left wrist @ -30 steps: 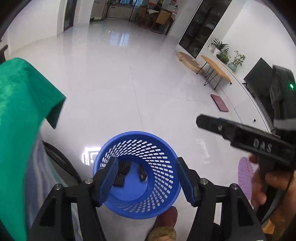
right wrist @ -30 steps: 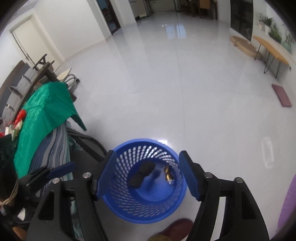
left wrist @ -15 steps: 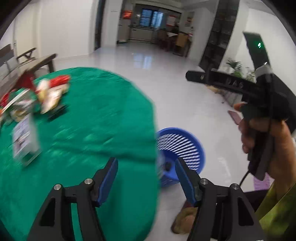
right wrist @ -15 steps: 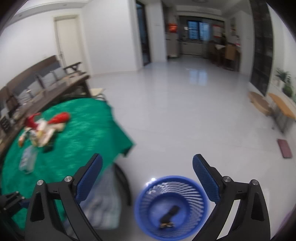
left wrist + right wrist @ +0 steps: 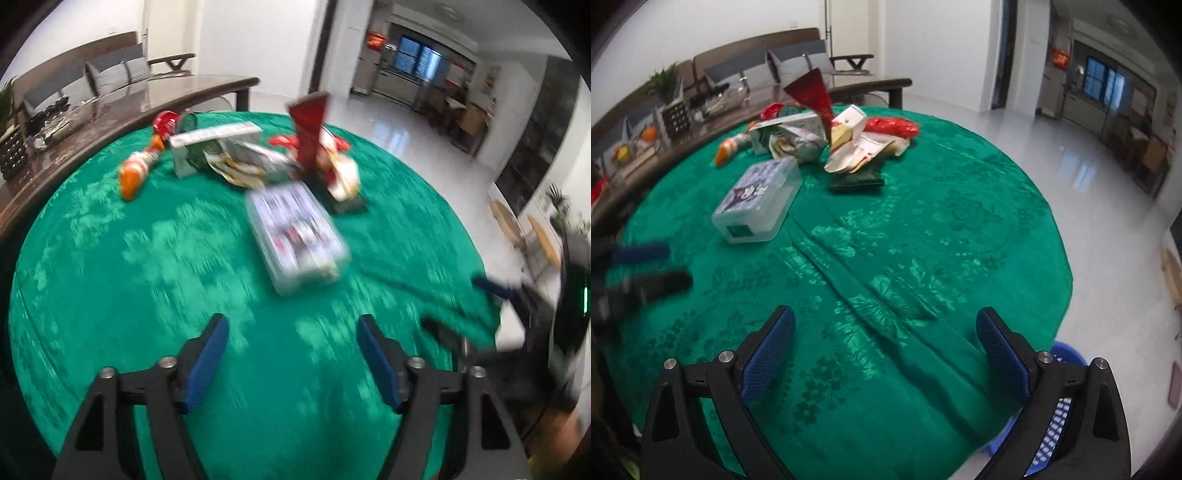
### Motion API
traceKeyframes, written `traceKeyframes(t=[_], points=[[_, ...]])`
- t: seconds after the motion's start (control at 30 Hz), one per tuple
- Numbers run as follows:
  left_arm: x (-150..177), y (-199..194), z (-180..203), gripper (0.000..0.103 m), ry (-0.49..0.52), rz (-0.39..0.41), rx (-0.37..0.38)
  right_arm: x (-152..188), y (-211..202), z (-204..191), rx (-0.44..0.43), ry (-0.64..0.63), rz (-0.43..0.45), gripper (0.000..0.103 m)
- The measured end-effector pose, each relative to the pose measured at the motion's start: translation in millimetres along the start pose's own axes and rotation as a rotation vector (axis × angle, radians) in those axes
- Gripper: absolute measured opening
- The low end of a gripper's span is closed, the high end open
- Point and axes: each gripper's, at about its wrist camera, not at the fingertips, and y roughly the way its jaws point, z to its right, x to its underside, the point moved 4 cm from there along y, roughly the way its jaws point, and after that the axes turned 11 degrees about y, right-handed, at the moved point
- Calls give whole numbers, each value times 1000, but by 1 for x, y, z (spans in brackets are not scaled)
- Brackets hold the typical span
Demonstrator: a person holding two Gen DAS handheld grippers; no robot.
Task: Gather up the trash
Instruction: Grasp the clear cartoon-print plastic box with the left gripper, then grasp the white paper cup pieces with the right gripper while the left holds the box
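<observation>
A round table with a green cloth (image 5: 147, 295) (image 5: 923, 229) carries a pile of trash at its far side: red and white wrappers (image 5: 864, 144) (image 5: 325, 155), a red cone-shaped pack (image 5: 810, 96), an orange packet (image 5: 131, 177) and a flat dark packet (image 5: 857, 181). A clear plastic box (image 5: 757, 199) (image 5: 295, 236) lies nearer. My left gripper (image 5: 291, 339) is open and empty above the cloth. My right gripper (image 5: 886, 339) is open and empty above the near edge. The blue basket (image 5: 1056, 410) stands on the floor, mostly hidden behind my right finger.
A dark wooden side table (image 5: 110, 107) and a sofa (image 5: 775, 62) stand behind the round table. White tiled floor (image 5: 1089, 166) spreads to the right. The other gripper shows blurred at the right edge of the left wrist view (image 5: 517, 295) and at the left edge of the right wrist view (image 5: 639, 266).
Both grippers have swung up and away from the blue basket on the floor to face the green table and its trash. Both stay open and empty.
</observation>
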Motion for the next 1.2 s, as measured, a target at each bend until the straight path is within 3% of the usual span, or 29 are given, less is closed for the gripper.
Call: traceKeyframes(t=[0.13, 0.2, 0.43, 0.67, 0.77, 0.83, 0.97, 1.1, 1.2], points=[[-41, 20, -10, 76, -4, -18, 38, -2, 1, 5, 7, -5, 9, 99], [-54, 38, -11, 76, 0, -47, 16, -3, 2, 9, 3, 9, 10, 99], [-65, 74, -13, 76, -1, -93, -54, -6, -11, 16, 2, 18, 21, 99], [-64, 95, -21, 76, 21, -155, -153, -11, -15, 25, 5, 31, 30, 99], [-64, 97, -23, 76, 22, -143, -136, -16, -14, 29, 8, 47, 30, 99], [-65, 95, -26, 64, 27, -108, -108, -20, -12, 31, 13, 59, 27, 99], [-52, 80, -31, 63, 89, -69, -68, -31, 0, 34, 23, 82, 12, 99], [-39, 64, -38, 63, 159, -63, -83, -44, 15, 28, 29, 80, -6, 99], [-23, 52, -47, 63, 179, -37, -115, -60, 27, 12, -21, 90, -22, 96]])
